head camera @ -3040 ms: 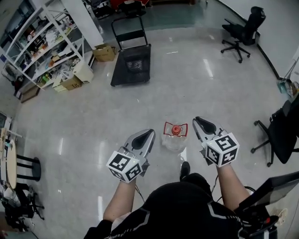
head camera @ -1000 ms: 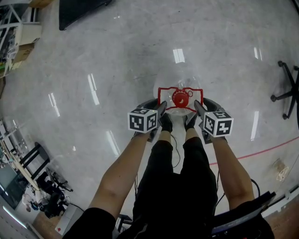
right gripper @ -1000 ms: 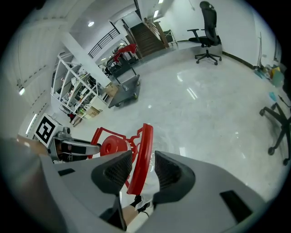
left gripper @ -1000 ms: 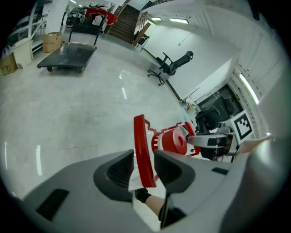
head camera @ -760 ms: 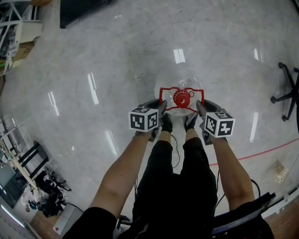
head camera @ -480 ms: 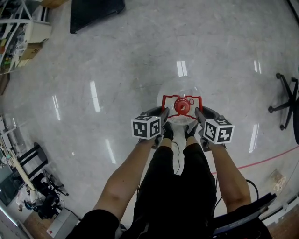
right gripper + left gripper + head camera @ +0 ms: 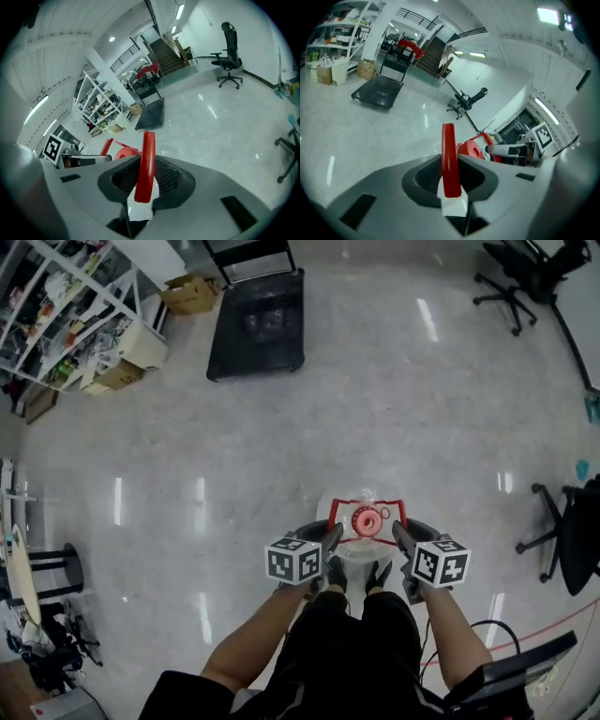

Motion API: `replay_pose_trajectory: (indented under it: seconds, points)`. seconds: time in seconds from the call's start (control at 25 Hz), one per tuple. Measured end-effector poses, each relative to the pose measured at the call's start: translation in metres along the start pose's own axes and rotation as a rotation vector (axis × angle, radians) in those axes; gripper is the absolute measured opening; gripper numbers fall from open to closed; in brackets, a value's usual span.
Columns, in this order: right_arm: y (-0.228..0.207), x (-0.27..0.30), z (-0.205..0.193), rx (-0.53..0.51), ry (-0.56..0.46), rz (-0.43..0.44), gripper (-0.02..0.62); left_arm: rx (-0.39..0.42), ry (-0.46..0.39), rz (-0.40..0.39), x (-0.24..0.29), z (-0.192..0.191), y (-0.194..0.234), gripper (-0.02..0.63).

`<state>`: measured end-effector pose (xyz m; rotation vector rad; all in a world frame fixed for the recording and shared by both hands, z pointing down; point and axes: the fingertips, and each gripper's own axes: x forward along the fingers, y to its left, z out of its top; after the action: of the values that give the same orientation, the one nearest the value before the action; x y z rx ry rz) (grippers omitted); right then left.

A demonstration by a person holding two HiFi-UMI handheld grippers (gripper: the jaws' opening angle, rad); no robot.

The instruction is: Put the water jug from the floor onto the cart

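1. Water jug (image 7: 360, 544), clear with a red cap (image 7: 366, 519), hangs by its red handle frame (image 7: 345, 502) between the two tools. It is above the floor (image 7: 281, 465), just ahead of the person's shoes (image 7: 336, 571).
2. Left tool (image 7: 330, 538) pinches the frame's left bar between its pads.
3. Right tool (image 7: 397, 534) pinches the frame's right bar the same way.
4. Black cart (image 7: 255, 324) stands well apart across the floor, near the shelves (image 7: 66, 296) and a cardboard box (image 7: 190, 293).
5. Office chair (image 7: 520, 268) stands in the far right corner.
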<state>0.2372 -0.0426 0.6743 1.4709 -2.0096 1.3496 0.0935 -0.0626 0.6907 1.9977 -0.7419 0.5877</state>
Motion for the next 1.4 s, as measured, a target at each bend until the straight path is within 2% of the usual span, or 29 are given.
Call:
replay_pose_trajectory:
  seconds: [0.24, 0.48, 0.8, 1.0, 1.4]
  points:
    - [0.069, -0.04, 0.063, -0.061, -0.081, 0.037, 0.087, 0.037, -0.122, -0.019, -0.074, 0.063, -0.028, 0.078]
    - [0.106, -0.036, 0.117, -0.133, -0.134, 0.064, 0.087, 0.064, -0.216, -0.033, -0.102, 0.117, -0.026, 0.08]
    - [0.154, 0.003, 0.166, -0.163, -0.154, 0.092, 0.087, 0.079, -0.256, -0.047, -0.13, 0.171, 0.011, 0.083]
    - [0.159, 0.037, 0.212, -0.174, -0.145, 0.14, 0.087, 0.061, -0.29, -0.035, -0.122, 0.22, 0.032, 0.086]
    - [0.188, 0.118, 0.335, -0.255, -0.095, 0.293, 0.088, -0.029, -0.388, 0.079, -0.122, 0.34, 0.092, 0.086]
